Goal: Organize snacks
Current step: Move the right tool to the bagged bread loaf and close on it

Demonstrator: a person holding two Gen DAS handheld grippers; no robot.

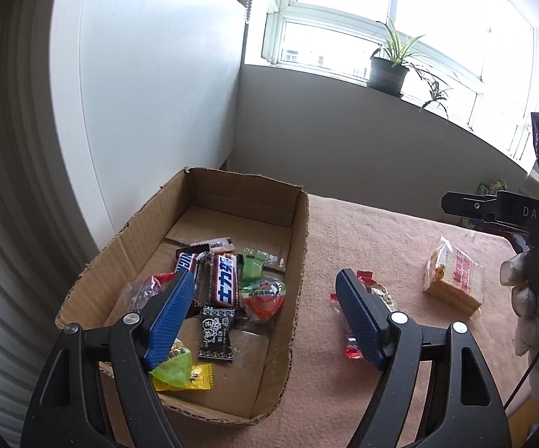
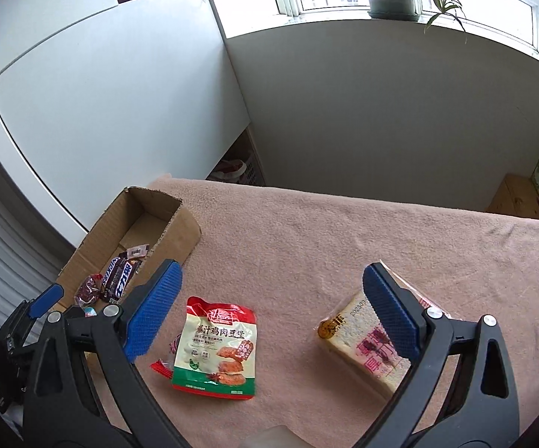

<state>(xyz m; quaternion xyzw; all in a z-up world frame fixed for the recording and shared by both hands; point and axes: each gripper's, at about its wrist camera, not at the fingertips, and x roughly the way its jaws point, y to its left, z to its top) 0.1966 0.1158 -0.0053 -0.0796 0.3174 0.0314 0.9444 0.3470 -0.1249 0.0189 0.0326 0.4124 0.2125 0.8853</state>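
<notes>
Both hand-held grippers, left (image 1: 265, 310) and right (image 2: 273, 313), gape empty; box (image 1: 299, 246) half-filled, pouch (image 2: 217, 347) and bread (image 2: 363, 347) remain on worktop (image 2: 344, 231).

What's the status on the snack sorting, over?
Left gripper, right gripper open, empty. Chicken pouch, bread pack outside cardboard box. Nothing blocking.

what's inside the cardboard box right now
The cardboard box holds loose wrapped snacks: a Snickers bar, a black packet, a green-and-orange packet, and yellow-green ones partly hidden behind the left gripper.
</notes>
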